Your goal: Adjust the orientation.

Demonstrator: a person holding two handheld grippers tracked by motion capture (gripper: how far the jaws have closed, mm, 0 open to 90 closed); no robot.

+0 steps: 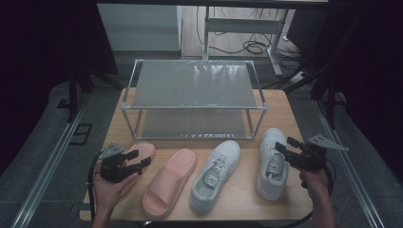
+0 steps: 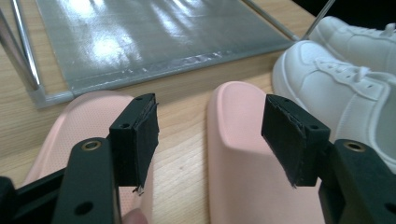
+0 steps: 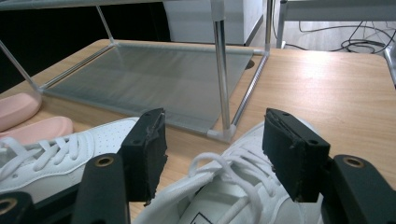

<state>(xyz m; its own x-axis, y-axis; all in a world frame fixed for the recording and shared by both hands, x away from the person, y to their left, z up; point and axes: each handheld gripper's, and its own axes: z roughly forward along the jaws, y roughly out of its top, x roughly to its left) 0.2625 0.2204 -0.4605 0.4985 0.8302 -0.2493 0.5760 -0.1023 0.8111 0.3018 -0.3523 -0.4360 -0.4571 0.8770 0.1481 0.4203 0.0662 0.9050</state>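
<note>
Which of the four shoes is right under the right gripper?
The outer white sneaker at the row's right end; the right gripper hovers open over its laces.

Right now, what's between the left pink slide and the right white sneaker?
In the high view: the other pink slide and the other white sneaker, side by side between the left pink slide and the right white sneaker.

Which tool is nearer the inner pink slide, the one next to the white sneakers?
Left. The left tool hovers open over the outer pink slide, right beside the inner pink slide. The right tool is open over the far white sneaker, across the table.
</note>
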